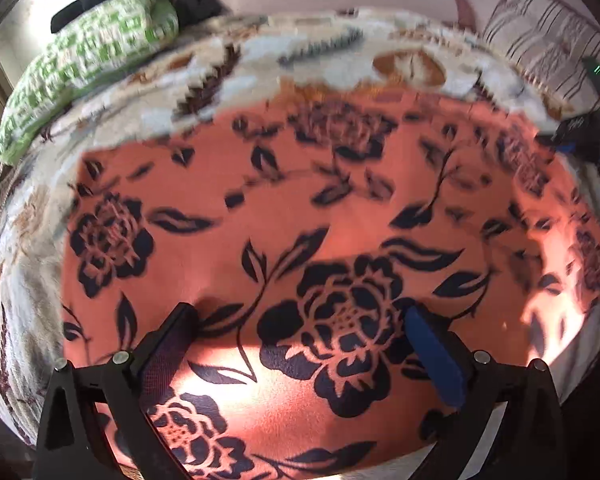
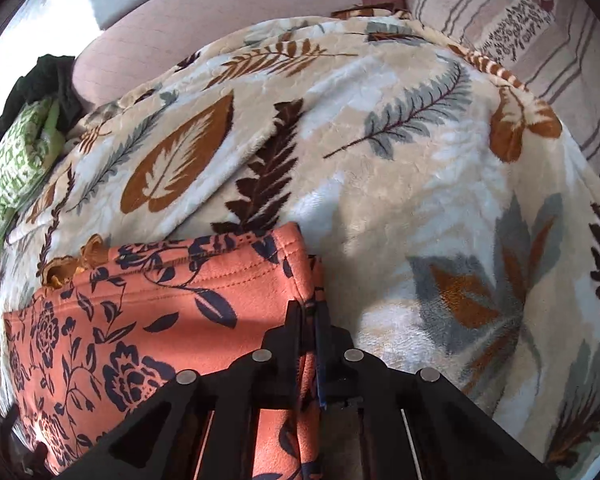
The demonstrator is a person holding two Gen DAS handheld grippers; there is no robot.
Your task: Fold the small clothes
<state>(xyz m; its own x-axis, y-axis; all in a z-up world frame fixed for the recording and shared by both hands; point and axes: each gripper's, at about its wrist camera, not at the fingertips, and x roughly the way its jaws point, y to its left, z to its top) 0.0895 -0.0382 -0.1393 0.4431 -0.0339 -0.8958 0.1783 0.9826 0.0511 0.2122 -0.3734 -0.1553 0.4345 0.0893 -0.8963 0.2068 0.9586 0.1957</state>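
- Currently the orange floral garment [image 1: 300, 208] lies spread flat on the leaf-print blanket [image 2: 380, 160] that covers the bed, its hemmed edge facing the far side.
- Right gripper [image 2: 309, 312]: jaws pinched together on the garment's right edge, just by the stitched hem corner. Cloth runs up between the fingers.
- Left gripper [image 1: 300, 328]: jaws wide apart, hovering over the garment's near-middle, holding nothing. Can't tell if the tips touch the cloth.
- Handling, my read: light, soft, fleece-like knit. No stiffness, so it will droop and drag when lifted. Plush blanket under it likely adds friction, so lift rather than slide.
- Best hold points: hem corners and seamed edges, where the cloth is doubled and less likely to slip out.
- Left should likely take the matching corner on the left edge before any fold, else the fold comes out skewed.
- Green patterned pillow [image 1: 88, 60] and dark clothing [image 2: 40, 84] sit at the far left corner, striped cushion [image 1: 540, 52] at far right; all well apart from the garment.
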